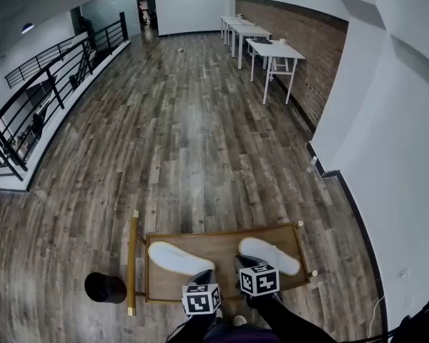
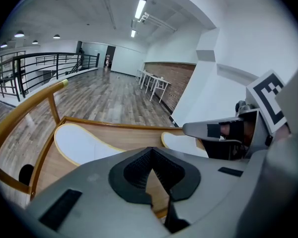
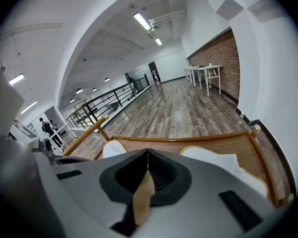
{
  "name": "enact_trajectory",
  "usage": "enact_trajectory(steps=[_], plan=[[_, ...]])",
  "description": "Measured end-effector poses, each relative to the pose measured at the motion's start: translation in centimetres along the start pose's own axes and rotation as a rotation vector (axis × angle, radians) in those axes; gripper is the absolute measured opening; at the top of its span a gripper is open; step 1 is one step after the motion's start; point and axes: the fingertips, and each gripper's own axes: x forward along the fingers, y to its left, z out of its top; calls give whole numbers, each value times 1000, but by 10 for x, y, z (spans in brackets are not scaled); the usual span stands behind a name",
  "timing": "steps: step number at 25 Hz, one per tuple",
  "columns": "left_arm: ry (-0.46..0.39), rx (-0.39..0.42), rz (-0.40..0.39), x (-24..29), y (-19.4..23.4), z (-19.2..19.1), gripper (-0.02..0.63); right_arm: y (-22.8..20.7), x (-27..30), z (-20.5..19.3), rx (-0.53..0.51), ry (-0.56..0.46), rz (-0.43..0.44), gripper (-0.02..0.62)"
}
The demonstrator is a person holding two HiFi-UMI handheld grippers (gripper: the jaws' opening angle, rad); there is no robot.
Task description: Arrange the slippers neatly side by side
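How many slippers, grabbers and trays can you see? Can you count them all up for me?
White slippers with pale yellow edges: 2, one on the left and one on the right
Grey two-jaw grippers, both shut and empty: 2, the left gripper and the right gripper
Brown wooden tray with a raised rim: 1
Total: 5

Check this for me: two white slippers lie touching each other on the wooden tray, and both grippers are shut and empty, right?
One thing is wrong: the left slipper and right slipper lie apart on the tray, bare wood between them, as the head view shows. The left gripper and right gripper are indeed shut and empty.
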Motion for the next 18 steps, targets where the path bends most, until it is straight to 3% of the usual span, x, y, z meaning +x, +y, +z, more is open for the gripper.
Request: enact_trajectory(steps=[12,18], plan=[[20,-57,-37,9,7,-9,0,-10,7,-12,47,20,-42,-2],[20,-62,-34,10,-6,-5,0,-20,3,-17,3,97,26,-2]])
